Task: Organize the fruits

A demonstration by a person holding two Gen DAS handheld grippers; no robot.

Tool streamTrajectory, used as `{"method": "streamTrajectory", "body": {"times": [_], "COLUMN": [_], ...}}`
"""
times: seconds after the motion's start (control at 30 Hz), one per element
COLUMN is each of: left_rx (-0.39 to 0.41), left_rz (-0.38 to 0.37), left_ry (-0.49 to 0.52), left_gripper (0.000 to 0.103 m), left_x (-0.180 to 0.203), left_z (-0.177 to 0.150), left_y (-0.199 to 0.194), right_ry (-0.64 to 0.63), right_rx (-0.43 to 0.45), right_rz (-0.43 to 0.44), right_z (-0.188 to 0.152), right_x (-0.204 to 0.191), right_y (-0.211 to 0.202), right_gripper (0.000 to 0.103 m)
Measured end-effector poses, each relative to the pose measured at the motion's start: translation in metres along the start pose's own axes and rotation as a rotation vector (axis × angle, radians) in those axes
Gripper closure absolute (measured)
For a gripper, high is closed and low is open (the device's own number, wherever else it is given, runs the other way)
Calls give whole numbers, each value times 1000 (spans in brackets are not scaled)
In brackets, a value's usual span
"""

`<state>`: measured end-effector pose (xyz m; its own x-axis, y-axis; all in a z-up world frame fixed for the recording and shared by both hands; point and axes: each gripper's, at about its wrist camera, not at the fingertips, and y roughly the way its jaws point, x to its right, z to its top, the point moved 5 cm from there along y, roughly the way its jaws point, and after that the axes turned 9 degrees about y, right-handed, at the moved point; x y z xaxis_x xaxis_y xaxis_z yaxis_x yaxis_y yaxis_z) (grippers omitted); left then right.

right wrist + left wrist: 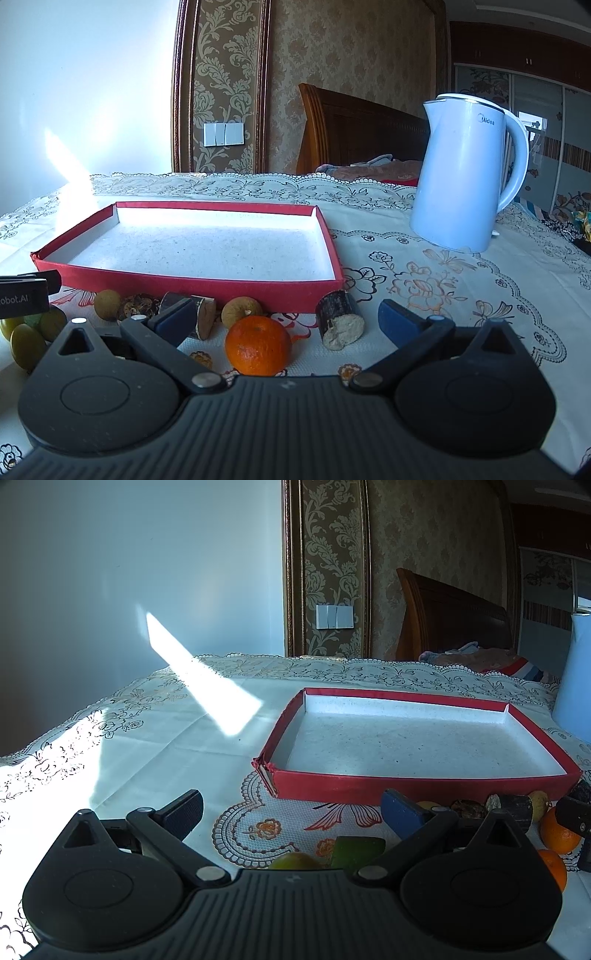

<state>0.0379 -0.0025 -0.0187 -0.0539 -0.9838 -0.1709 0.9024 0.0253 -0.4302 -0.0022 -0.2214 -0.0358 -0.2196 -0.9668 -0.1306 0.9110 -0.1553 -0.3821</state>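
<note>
A shallow red tray (325, 781) with a white floor sits empty on the table; it also shows in the right wrist view (192, 286). Fruit lies in a row along its near side. My right gripper (286, 321) is open, with an orange (257, 345) between its fingers, untouched. Beside it lie two dark sugarcane pieces (340, 325) (201, 317), two tan round fruits (242, 310) (107, 303) and green-yellow fruits (27, 345). My left gripper (293, 814) is open and empty above a green fruit (295, 861) and a green block (356, 851).
A white electric kettle (467, 173) stands on the lace tablecloth (461, 280) to the right of the tray. Two oranges (557, 832) and the right gripper's body (576, 814) show at the right edge of the left wrist view. A wall and a bed headboard lie behind the table.
</note>
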Motion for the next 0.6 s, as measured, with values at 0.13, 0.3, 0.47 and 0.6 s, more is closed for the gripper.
{"method": "streamTrajectory", "body": {"times": [0.13,0.3,0.47,0.6], "left_rx": [0,1,11,22], "left_rz": [-1,-2,-4,-8], "left_ry": [-1,-3,-2,0], "left_gripper": [0,0,0,0], "left_x": [-1,-2,-2,-2], "left_z": [0,0,0,0], "left_y": [0,0,-1,-2], "right_ry": [5,13,14,16], "right_rx": [-16,-25,-24,-22], "right_rz": [10,16,15,17], "right_z": [-1,-1,-1,-2], "right_x": [1,3,3,3], "right_y": [2,4,4,4], "right_gripper": [0,0,0,0]}}
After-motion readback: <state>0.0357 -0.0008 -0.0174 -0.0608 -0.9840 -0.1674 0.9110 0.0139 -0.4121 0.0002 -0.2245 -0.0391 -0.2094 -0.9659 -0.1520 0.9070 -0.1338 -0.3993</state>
